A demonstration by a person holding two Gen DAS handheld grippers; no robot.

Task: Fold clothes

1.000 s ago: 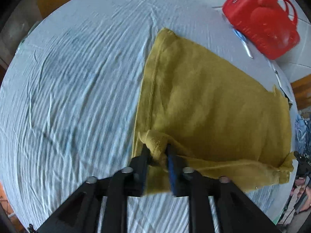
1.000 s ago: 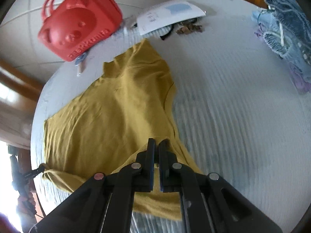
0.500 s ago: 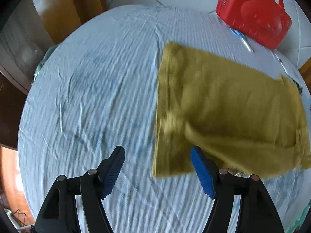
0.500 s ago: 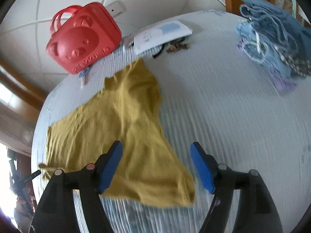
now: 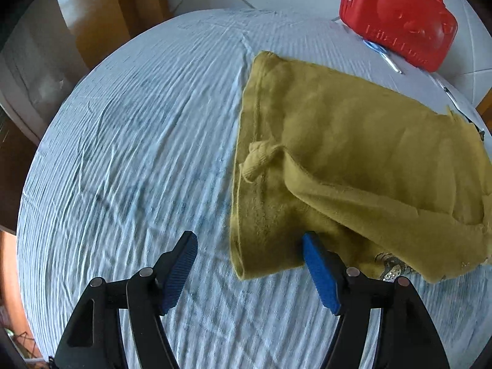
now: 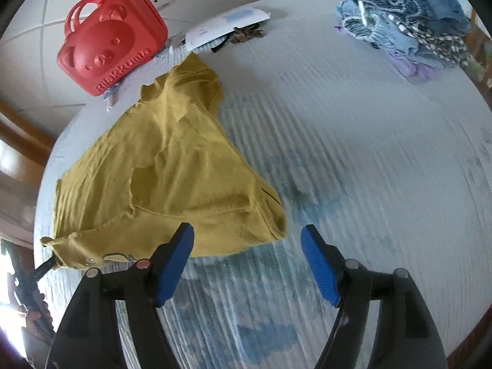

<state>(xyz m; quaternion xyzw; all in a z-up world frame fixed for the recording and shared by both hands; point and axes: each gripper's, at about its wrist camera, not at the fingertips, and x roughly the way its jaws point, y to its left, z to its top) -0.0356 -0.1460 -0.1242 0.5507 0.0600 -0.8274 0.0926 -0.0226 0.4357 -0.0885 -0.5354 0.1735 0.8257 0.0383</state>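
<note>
Nearest in the left wrist view, the left gripper (image 5: 249,246) stands wide, its blue pads (image 5: 180,273) apart over the pale striped sheet (image 5: 123,153), nothing pressed between them. The right-hand pad sits just at the near edge of the yellow shirt (image 5: 353,141), and I cannot tell whether it touches the cloth. The shirt lies flat on the sheet, partly folded: one layer is turned over along its near side, and a small bunched corner pokes up by the left hem. Beyond it, at the far edge, a red case (image 5: 399,15) stands with a blue pen (image 5: 381,55) just beside it.

In the right wrist view, the right gripper (image 6: 247,240) is also wide and empty, above bare sheet (image 6: 369,169). The shirt (image 6: 160,169) lies to the left, its near corner between the pads in the picture but below them, not gripped. Farther off sit the red case (image 6: 110,37), embossed with a bear face, and a white paper (image 6: 227,24) near it. At the far right, well apart, is a pile of clothes (image 6: 409,24), mostly denim blue.
</note>
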